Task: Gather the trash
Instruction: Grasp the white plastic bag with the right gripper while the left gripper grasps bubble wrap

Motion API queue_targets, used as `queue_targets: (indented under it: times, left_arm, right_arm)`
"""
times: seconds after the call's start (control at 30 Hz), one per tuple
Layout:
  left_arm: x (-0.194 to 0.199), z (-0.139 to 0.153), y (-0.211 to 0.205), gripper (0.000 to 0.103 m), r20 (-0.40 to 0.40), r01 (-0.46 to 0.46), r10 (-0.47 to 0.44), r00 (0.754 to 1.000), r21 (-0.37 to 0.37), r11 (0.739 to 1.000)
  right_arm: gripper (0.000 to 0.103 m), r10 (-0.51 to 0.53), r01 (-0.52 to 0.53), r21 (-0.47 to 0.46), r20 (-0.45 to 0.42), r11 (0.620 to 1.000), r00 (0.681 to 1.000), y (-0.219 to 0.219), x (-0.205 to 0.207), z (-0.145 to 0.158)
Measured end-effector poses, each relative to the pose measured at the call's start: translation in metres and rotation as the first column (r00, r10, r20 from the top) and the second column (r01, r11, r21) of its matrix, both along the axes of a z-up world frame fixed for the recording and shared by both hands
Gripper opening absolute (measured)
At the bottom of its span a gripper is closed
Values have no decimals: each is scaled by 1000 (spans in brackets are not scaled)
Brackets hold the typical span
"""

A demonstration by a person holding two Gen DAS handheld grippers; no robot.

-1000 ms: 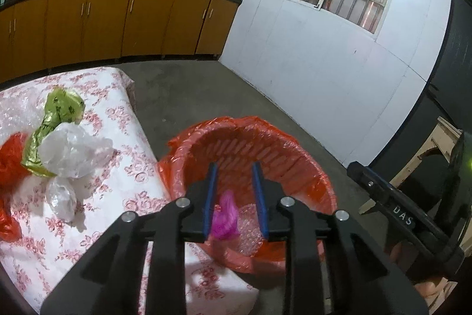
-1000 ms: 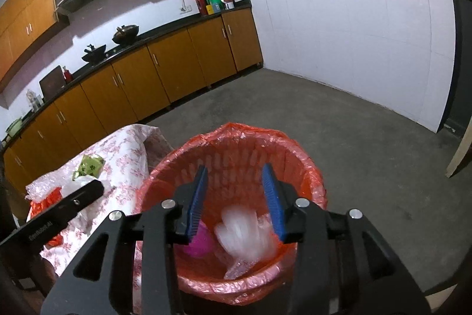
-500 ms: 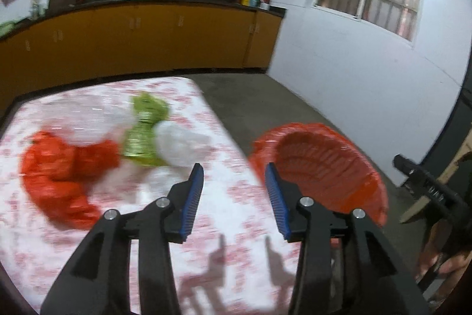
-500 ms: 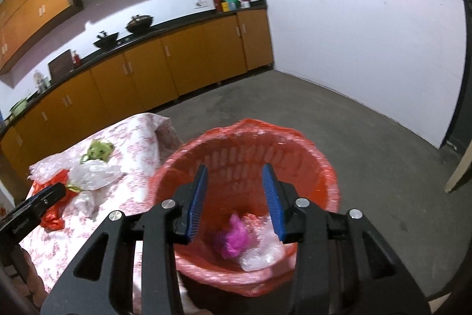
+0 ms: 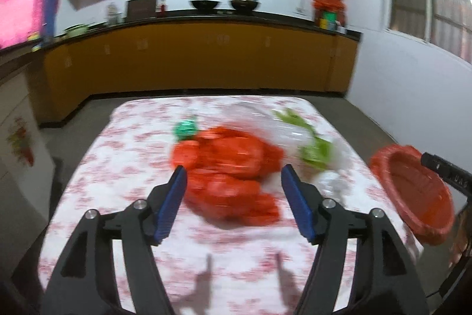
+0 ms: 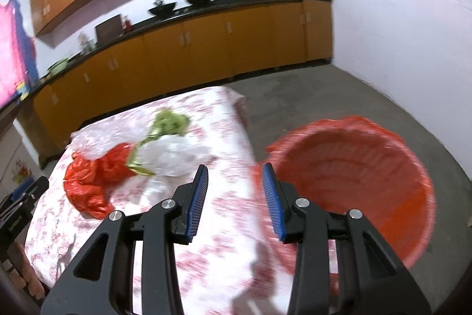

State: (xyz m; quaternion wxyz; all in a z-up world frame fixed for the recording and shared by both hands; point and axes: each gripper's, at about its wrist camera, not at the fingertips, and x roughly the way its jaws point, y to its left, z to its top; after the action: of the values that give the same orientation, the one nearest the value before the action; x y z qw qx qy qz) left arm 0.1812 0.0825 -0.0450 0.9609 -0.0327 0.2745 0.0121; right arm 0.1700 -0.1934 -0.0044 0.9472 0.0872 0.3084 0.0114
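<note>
A second earlier both my tongs had hung over the red bin [image 6: 354,182] letting go of scraps; by this moment my left gripper [image 5: 233,194] had swung back over the flowered table [image 5: 124,167], spread wide and empty, framing the crumpled red bag [image 5: 233,167], so I judged that piece next. My right gripper [image 6: 234,197], also open and holding nothing, hovered over the table edge beside the bin, near the white plastic [image 6: 177,155] and green wrapper [image 6: 171,123]. Everything was smeared by motion, and I couldn't see the bin's floor or contents.
</note>
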Motion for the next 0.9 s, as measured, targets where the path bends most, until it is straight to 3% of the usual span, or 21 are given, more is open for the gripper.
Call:
queue_targets:
  times: [0.27, 0.53, 0.6, 0.67, 0.73, 0.9]
  left_arm:
    - [2, -5, 47, 70, -6, -100, 100, 995, -46, 994]
    - [8, -10, 60, 71, -14, -109, 108, 994, -68, 992]
    - [10, -11, 61, 71, -16, -104, 103, 995, -77, 992]
    - [13, -12, 61, 71, -19, -96, 95, 995, -90, 991]
    - [17, -11, 59, 71, -20, -85, 84, 996, -103, 991]
    - [33, -4, 47, 71, -10, -41, 40, 999, -137, 990]
  right_arm:
    - [40, 120, -121, -14, -32, 993, 992, 63, 44, -11]
    - [39, 128, -128, 2, -70, 992, 989, 86, 85, -23]
    - [34, 124, -125, -3, -87, 992, 988, 88, 91, -29]
    - [15, 120, -121, -1, -111, 993, 987, 87, 97, -37]
    - [7, 122, -121, 15, -128, 993, 984, 86, 98, -43]
    - [3, 124, -120, 41, -93, 992, 988, 74, 85, -39]
